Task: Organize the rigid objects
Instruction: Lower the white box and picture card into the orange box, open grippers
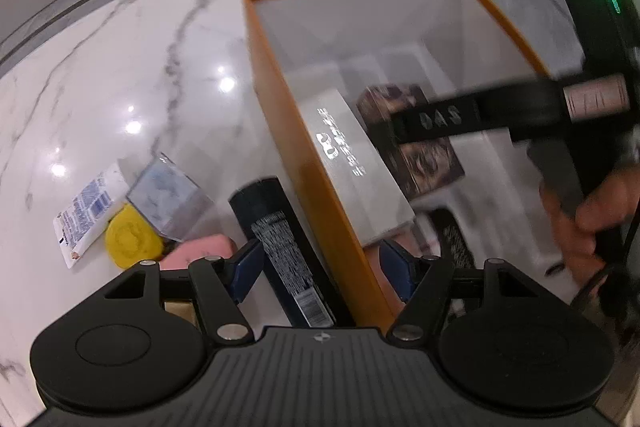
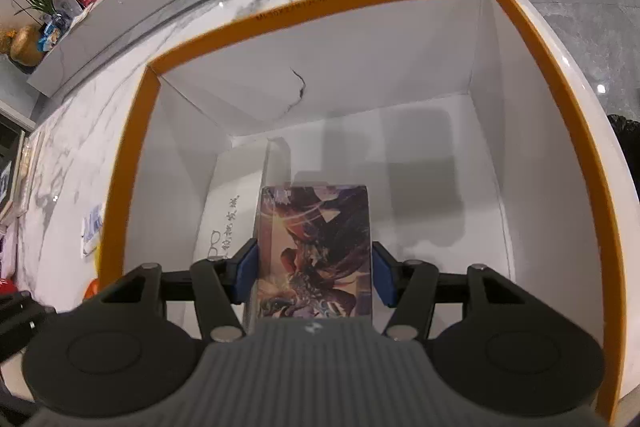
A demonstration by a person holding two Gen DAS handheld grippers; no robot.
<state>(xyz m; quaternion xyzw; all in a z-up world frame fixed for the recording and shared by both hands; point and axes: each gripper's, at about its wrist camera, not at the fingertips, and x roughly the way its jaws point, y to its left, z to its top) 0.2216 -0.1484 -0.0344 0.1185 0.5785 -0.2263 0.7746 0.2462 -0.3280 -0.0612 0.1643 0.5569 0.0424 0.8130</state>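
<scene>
A large rectangular box (image 2: 532,75) with a thick orange rim and smooth white inner walls sits on a glossy white marble table (image 1: 120,75) veined in grey. The right gripper (image 2: 316,273) reaches down inside it, its blue-padded fingers (image 2: 249,269) pinching the long sides of a flat rectangular card box (image 2: 314,247) printed with a dark, reddish fantasy picture under a shiny wrap; the card box is held upright within the orange-rimmed box, just beside a plain white carton (image 2: 232,203) with grey printed characters that lies along the left inner wall. One white wall shows a thin dark crack. In the left wrist view, the left gripper (image 1: 320,273) hangs over the box's near orange wall with its fingers spread and nothing between the pads; one finger is outside the wall, the other inside. Directly below, outside the wall and touching it, lies a long black rectangular carton (image 1: 280,243) with white small print and a barcode. Further left on the table sit a clear hard plastic case (image 1: 168,195), a round yellow disc (image 1: 130,237), a rounded pink object (image 1: 200,251) and a white packet (image 1: 90,211) with blue print.
</scene>
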